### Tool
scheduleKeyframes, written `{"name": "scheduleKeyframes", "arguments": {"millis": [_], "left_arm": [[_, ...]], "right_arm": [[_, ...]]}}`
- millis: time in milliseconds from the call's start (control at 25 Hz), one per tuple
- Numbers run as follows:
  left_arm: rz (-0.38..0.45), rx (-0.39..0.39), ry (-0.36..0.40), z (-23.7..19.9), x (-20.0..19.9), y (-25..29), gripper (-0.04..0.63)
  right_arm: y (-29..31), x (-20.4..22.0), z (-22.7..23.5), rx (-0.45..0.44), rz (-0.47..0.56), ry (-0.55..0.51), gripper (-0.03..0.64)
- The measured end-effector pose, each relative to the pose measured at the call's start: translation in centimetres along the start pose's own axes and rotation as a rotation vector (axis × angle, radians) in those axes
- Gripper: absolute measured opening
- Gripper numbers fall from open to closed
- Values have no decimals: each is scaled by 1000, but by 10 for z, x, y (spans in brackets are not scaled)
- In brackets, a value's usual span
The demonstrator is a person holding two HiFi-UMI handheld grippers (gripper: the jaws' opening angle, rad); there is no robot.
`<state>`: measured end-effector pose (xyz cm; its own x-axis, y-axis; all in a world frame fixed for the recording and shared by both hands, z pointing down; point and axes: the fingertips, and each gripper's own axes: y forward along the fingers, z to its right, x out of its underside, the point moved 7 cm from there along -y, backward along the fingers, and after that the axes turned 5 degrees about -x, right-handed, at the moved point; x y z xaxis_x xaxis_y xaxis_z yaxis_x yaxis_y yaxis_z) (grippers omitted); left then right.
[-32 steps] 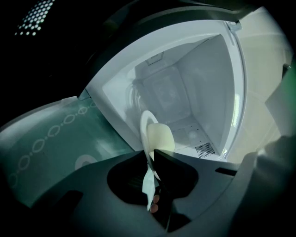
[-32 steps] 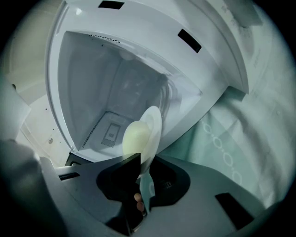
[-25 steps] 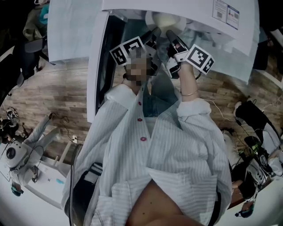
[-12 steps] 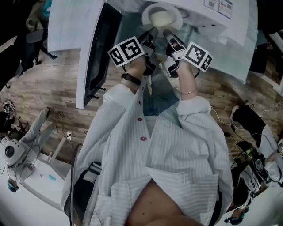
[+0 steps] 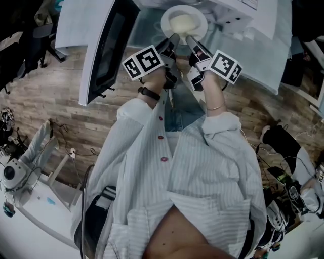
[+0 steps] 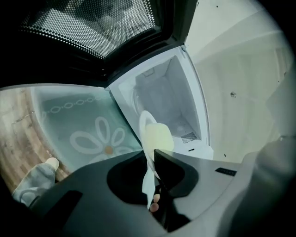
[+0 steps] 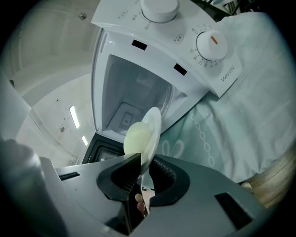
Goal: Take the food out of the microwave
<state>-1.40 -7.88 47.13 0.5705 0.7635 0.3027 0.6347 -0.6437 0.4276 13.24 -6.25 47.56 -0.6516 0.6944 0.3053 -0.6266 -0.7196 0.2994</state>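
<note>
A white plate (image 5: pixel 168 19) carries a pale yellow bun (image 5: pixel 183 22) and hangs just in front of the white microwave (image 5: pixel 242 11), whose door (image 5: pixel 104 48) stands wide open to the left. My left gripper (image 5: pixel 173 39) is shut on the plate's near-left rim and my right gripper (image 5: pixel 190 39) on its near-right rim. The left gripper view has the plate (image 6: pixel 146 124) and bun (image 6: pixel 159 137) edge-on between the jaws of the left gripper (image 6: pixel 150 156), with the empty cavity (image 6: pixel 162 95) behind. In the right gripper view, the right gripper (image 7: pixel 144 163) clamps the plate (image 7: pixel 155 124) beside the bun (image 7: pixel 138 139).
The microwave (image 7: pixel 157 55) has two dials (image 7: pixel 212 44) on its panel and stands on a pale green flower-print cloth (image 6: pixel 88 134). The dark mesh door (image 6: pixel 92 28) juts out at the left. Below lie a wooden floor (image 5: pixel 61 111), cables and equipment (image 5: pixel 20 177).
Both grippers have drawn back toward the person with the plate, which has come out of the microwave's mouth into full view. The door now stands farther to the left in the head view.
</note>
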Motion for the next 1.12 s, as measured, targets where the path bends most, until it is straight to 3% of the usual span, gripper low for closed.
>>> {"name": "scheduleKeyframes", "arguments": {"millis": [640,1120], "left_arm": [[36,41,7,32,38,-51,54],[26,120,27,65,43,-85,44]], "right_arm": [[-55,22,-29,-78,-17,-27,74],[-86,25,-67,-172,28,-69,69]]}}
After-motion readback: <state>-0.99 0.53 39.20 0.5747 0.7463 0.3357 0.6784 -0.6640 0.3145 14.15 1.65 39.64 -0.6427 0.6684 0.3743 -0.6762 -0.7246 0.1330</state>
